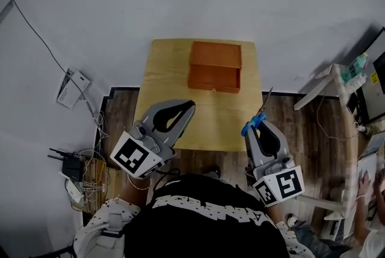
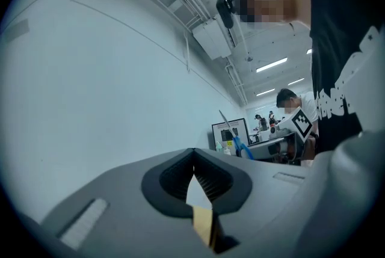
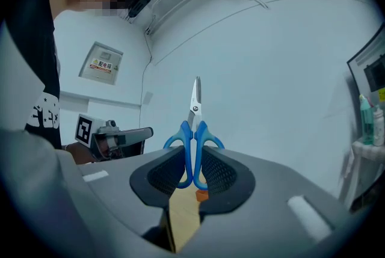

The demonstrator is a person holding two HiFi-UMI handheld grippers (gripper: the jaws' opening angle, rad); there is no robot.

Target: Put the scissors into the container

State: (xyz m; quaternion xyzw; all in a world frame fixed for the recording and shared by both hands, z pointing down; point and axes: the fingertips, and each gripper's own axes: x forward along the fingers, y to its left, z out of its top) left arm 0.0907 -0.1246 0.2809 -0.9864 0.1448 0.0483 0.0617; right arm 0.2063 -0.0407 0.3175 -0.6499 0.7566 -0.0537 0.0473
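Pinching blue-handled steel scissors (image 3: 194, 130), the right gripper (image 3: 194, 154) hovers at the pale wooden tabletop's (image 1: 171, 70) near right corner; the left gripper's (image 2: 193, 153) jaws meet, empty.

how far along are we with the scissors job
Done: the scissors are picked up, clamped by their blue handles in the right gripper. In hand: they sit by the near right corner of the table, short of the container. Left: carrying them over and putting them inside.
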